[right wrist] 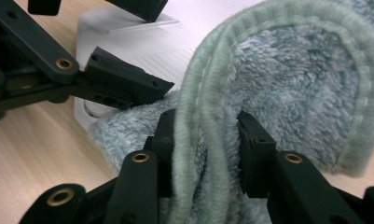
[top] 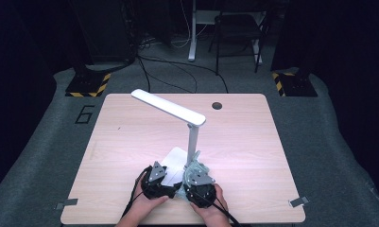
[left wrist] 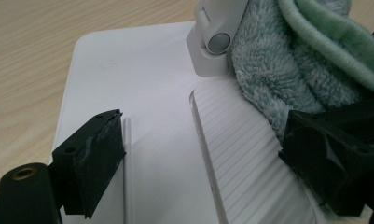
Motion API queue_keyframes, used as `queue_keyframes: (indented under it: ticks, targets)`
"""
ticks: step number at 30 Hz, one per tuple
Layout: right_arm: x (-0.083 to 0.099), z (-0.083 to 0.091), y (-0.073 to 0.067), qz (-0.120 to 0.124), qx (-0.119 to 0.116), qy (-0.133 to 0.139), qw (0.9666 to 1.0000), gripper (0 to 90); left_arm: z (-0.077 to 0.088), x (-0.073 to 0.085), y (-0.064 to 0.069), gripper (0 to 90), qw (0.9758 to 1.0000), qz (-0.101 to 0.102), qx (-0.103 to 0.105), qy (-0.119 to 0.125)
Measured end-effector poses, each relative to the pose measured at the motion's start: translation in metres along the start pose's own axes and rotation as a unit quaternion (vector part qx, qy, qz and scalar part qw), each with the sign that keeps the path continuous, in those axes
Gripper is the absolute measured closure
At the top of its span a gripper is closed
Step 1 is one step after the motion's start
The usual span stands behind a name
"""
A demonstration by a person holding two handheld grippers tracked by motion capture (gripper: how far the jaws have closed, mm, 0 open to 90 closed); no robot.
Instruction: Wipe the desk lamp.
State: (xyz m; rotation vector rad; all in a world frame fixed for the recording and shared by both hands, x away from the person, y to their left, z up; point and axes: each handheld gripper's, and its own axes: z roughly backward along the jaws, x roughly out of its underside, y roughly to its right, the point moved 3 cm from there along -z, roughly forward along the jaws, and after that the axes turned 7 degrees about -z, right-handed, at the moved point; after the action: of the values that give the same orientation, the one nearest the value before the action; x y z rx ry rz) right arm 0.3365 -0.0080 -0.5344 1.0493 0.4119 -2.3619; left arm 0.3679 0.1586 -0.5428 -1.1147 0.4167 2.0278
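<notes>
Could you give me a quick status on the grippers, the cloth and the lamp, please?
Right gripper shut on cloth. Left gripper open over lamp base. Lamp post beside cloth.

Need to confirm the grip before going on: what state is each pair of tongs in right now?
Left tongs: open, jaws spread over the white lamp base, gripping nothing.
Right tongs: shut on the folded green cloth.

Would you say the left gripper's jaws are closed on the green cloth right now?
No, the left gripper stands open over the lamp base, with the cloth beside its jaw.
</notes>
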Motion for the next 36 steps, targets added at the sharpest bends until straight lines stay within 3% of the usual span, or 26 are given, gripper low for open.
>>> queue_keyframes:
  ticks: [3,6,9,10,14,19,22,26,36]
  targets:
    - [-0.002,-0.003,0.006,-0.009,-0.007,0.0,0.9999,64.7,0.0,0.0,0.0,13.1,1.0,0.0,-0.001,0.0]
    - [-0.007,-0.008,0.02,-0.003,0.023,0.012,0.9997,64.7,0.0,0.0,0.0,13.1,1.0,-0.002,-0.002,0.0]
    - [-0.011,-0.013,0.037,-0.014,0.038,0.014,0.9991,64.7,0.0,0.0,0.0,13.1,1.0,0.001,-0.001,0.0]
    - [-0.014,-0.016,0.044,-0.027,0.049,0.015,0.9983,64.6,0.0,0.0,0.0,13.0,1.0,0.0,-0.002,0.0]
    - [-0.021,-0.02,0.061,-0.066,0.05,0.015,0.9964,64.5,0.0,0.0,0.001,12.7,1.0,0.001,-0.002,-0.001]
    - [-0.025,-0.021,0.076,-0.086,0.052,0.015,0.9948,64.8,0.0,0.0,0.001,12.7,1.0,0.002,-0.003,0.0]
    - [-0.026,-0.014,0.08,-0.093,0.049,0.02,0.9943,67.5,0.0,0.0,0.0,12.7,1.0,0.002,-0.002,0.0]
    - [-0.019,0.0,0.089,-0.082,0.049,0.022,0.9952,70.1,0.0,0.0,0.0,12.7,1.0,0.002,-0.002,0.0]
    - [-0.002,0.039,0.137,-0.116,0.077,0.029,0.9898,71.7,0.0,0.0,0.0,12.7,1.0,0.002,-0.003,0.0]
